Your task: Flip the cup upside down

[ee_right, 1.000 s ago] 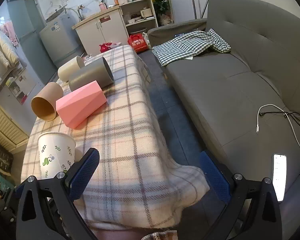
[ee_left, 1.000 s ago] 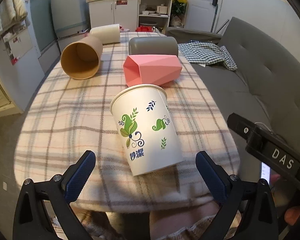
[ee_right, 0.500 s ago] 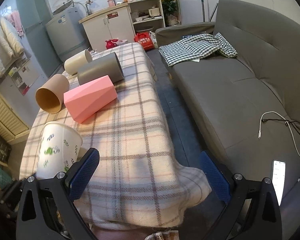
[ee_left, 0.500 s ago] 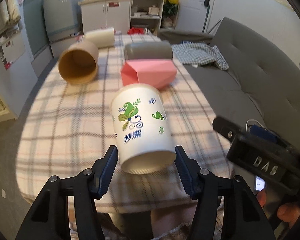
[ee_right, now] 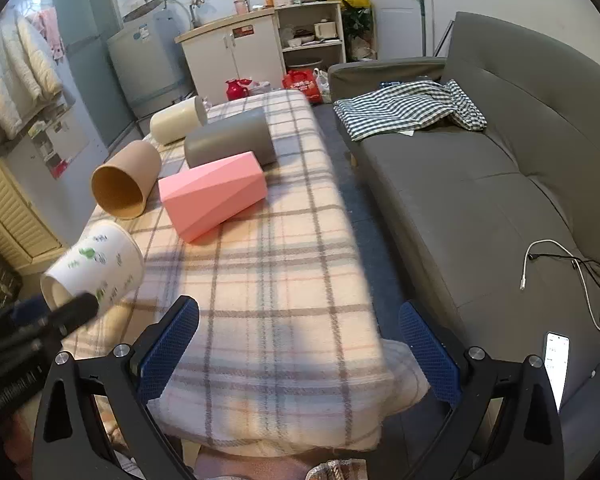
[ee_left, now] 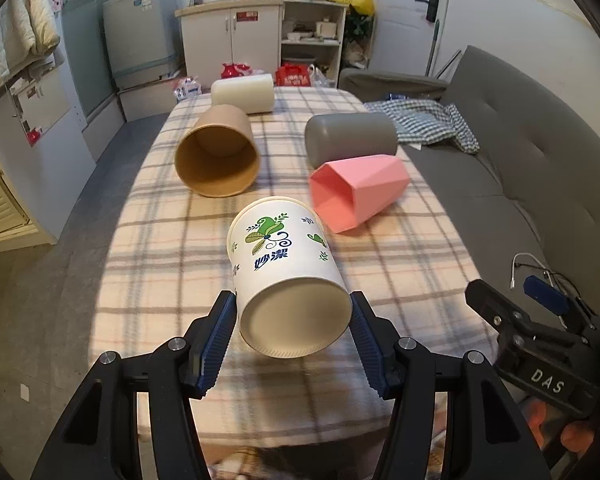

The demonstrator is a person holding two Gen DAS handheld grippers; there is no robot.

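Note:
My left gripper (ee_left: 294, 330) is shut on a white paper cup with green leaf print (ee_left: 286, 276). It holds the cup near its base, lifted above the plaid table (ee_left: 160, 248) and tipped so the base faces the camera and the mouth points away. The cup also shows in the right wrist view (ee_right: 96, 272), at the left above the table's near corner. My right gripper (ee_right: 296, 344) is open and empty over the table's near right edge; it also shows in the left wrist view (ee_left: 540, 320).
Several cups lie on their sides further back: a brown one (ee_left: 218, 156), a pink faceted one (ee_left: 360, 192), a grey one (ee_left: 350, 138) and a cream one (ee_left: 244, 94). A grey sofa (ee_right: 500, 180) with a checked cloth stands to the right. A phone and cable lie on it.
My left gripper closed on the paper cup, lifted it off the table and tipped it so its base faces me. The right gripper stayed open and nearly still.

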